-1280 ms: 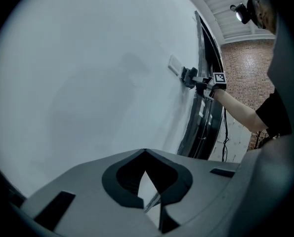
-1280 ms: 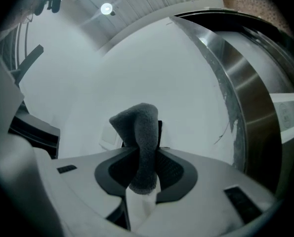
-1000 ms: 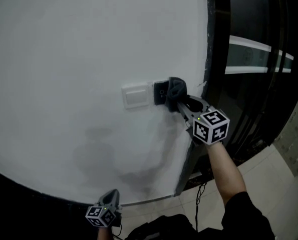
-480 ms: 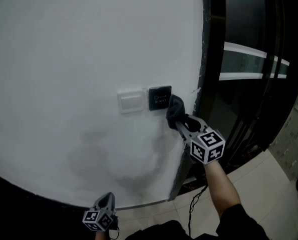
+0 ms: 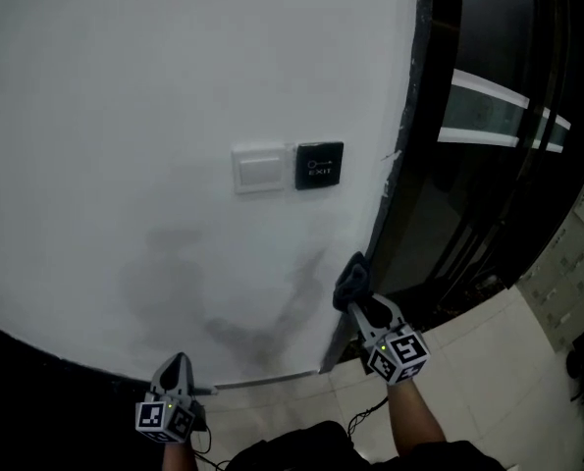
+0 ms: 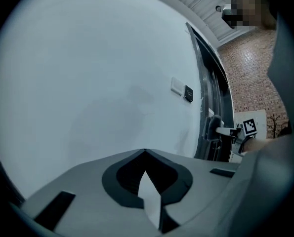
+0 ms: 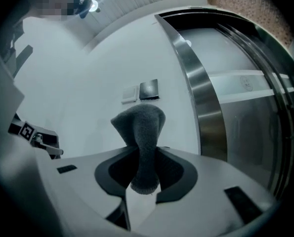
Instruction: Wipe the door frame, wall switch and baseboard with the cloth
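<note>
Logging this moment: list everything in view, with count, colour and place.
Wall: one, white, fills the left.
Wall switch: one, white, mid-wall.
Button panel: one, black, just right of the switch.
Door frame: one, dark, right of the wall.
Glass door: one, dark with a white band, far right.
Floor tiles: several, pale, bottom right.
Cloth: one, dark grey, low beside the frame.
Left tongs: shut, empty, low by the wall.
Right tongs: shut on the cloth.
</note>
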Action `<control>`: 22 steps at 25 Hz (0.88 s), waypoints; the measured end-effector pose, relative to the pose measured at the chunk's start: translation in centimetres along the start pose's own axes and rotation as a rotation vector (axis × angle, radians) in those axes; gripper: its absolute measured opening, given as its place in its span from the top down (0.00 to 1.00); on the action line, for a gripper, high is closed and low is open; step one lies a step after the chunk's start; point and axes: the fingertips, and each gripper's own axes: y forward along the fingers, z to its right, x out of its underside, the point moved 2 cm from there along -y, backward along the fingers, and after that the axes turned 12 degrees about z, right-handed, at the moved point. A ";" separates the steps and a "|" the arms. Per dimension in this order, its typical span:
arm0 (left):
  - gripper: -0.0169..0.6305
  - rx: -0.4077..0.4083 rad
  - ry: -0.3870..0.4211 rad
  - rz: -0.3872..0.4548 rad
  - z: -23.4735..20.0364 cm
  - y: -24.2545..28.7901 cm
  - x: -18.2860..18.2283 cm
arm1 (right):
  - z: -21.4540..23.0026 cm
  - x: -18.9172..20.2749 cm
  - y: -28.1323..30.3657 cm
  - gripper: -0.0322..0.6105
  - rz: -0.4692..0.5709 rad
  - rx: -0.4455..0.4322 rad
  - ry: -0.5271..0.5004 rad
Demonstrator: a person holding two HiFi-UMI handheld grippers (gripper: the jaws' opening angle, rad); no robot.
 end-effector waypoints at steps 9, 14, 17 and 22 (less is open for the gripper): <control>0.99 0.060 -0.064 0.043 1.3 -1.9 -0.4 | -1.8 3.9 -3.6 0.80 -0.113 -0.037 0.003; 0.99 0.018 -0.039 0.038 -1.9 -5.0 -1.8 | -4.7 5.1 -2.8 0.80 -0.120 -0.067 0.027; 0.99 0.003 -0.038 0.037 -3.7 -7.1 -2.8 | -7.4 6.0 -2.4 0.80 -0.132 -0.091 0.045; 0.99 -0.028 -0.021 -0.031 -7.2 -10.2 -2.4 | -13.7 8.9 -1.3 0.80 -0.144 -0.151 0.095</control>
